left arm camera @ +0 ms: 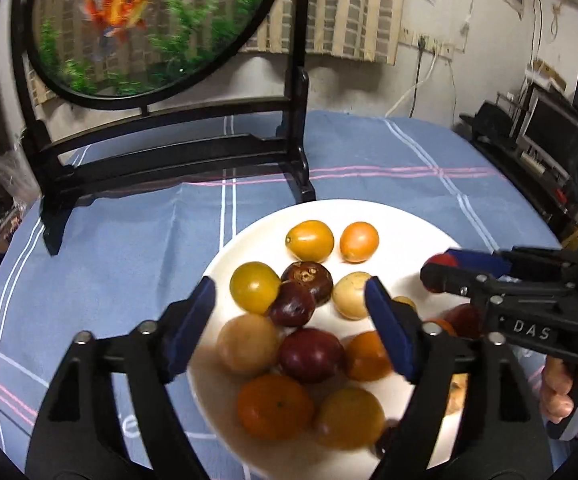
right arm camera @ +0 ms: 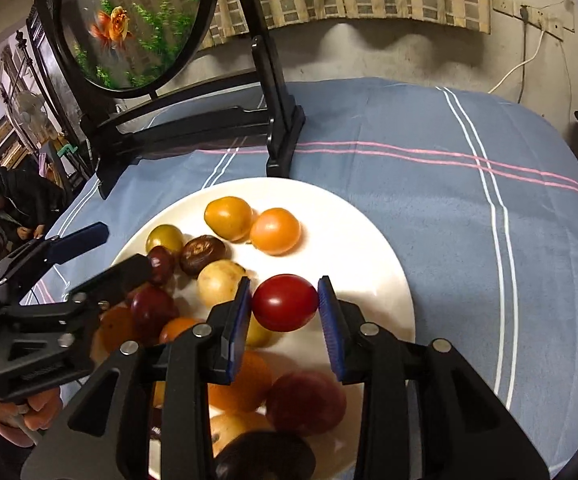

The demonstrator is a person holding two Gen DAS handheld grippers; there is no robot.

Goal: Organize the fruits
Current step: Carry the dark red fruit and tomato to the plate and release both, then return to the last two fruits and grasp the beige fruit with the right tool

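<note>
Step in hand: right gripper (right arm camera: 285, 304) has red tomato (right arm camera: 285, 302) between jaws, pads touching both sides, over white plate (right arm camera: 377, 248) near its right part. Whether tomato is lifted or resting on plate: cannot tell.

Left gripper (left arm camera: 289, 308) hovers over fruit pile (left arm camera: 289, 328), jaws wide, holding nothing.

Plate sits on worktop with blue striped cloth (right arm camera: 469, 200); goldfish screen (left arm camera: 149, 28) behind.

Next move, by judgement: carry tomato to its group or a bare spot, lower gently, release without crushing or rolling neighbours.

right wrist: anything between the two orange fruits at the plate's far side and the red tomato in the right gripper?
Nothing: in the right wrist view, only bare white plate separates the orange fruits from the red tomato.
</note>
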